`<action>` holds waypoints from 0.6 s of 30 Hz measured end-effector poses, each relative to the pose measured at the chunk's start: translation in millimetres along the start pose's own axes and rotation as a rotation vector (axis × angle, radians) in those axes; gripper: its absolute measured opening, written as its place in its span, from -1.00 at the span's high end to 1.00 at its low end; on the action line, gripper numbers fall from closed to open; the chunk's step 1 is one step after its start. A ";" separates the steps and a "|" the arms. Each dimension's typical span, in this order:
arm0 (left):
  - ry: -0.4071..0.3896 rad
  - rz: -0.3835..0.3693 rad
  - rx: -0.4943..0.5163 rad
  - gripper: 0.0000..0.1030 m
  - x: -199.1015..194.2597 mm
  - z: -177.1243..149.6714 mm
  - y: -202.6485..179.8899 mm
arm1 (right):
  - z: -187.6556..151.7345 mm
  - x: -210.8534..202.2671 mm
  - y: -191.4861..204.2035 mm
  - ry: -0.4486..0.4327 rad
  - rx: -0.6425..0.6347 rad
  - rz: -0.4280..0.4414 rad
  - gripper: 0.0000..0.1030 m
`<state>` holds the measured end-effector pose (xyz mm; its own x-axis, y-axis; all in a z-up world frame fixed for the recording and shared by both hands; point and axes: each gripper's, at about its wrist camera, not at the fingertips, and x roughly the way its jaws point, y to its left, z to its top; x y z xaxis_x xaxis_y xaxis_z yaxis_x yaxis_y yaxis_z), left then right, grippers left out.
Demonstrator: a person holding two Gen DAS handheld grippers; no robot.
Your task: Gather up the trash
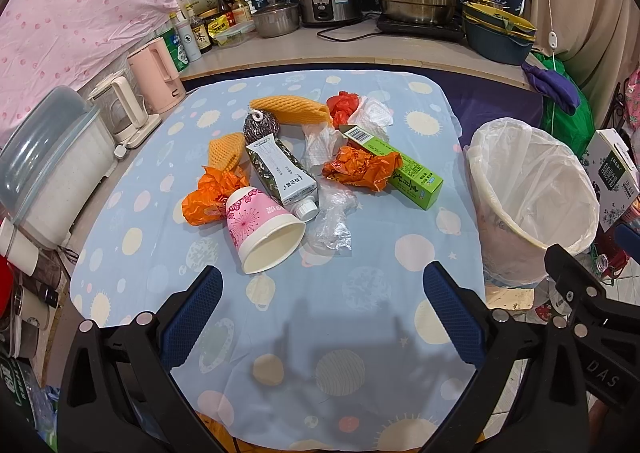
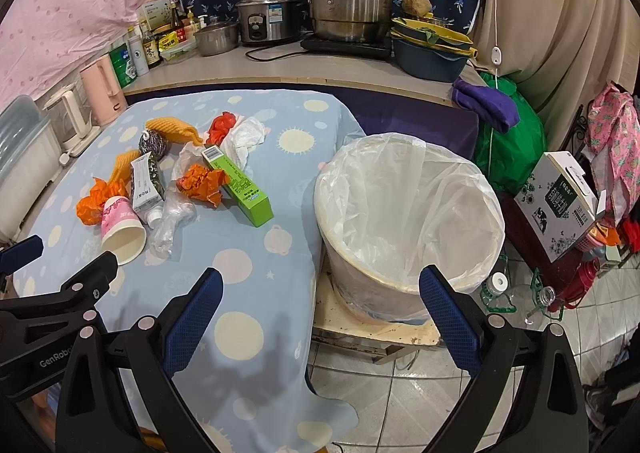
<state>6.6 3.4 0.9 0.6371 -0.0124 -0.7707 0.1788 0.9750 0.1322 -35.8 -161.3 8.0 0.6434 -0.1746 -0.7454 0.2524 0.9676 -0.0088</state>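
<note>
A heap of litter sits mid-table on the pale blue spotted cloth (image 1: 340, 333): a tipped pink paper cup (image 1: 262, 231), crumpled orange wrappers (image 1: 360, 169), a green carton (image 1: 400, 167). Right of the heap stands a white-lined round bin (image 2: 408, 213). Left gripper (image 1: 322, 313) and right gripper (image 2: 320, 317) both gape wide, holding nothing.
</note>
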 end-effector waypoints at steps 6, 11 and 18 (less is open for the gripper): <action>-0.007 0.001 0.009 -0.86 -6.6 9.5 -9.5 | -0.7 -0.7 -3.8 -0.005 0.013 -0.002 -0.84; -0.010 0.002 0.009 -0.86 -8.2 9.3 -10.6 | -6.4 -1.8 -9.1 -0.008 0.022 -0.006 -0.85; -0.015 0.002 0.008 -0.86 -12.5 8.6 -11.3 | -6.8 -5.0 -12.0 -0.014 0.028 -0.008 -0.84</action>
<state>3.1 -9.4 14.3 0.6485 -0.0139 -0.7611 0.1840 0.9731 0.1389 -46.9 -170.9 7.3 0.6517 -0.1847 -0.7356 0.2771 0.9608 0.0043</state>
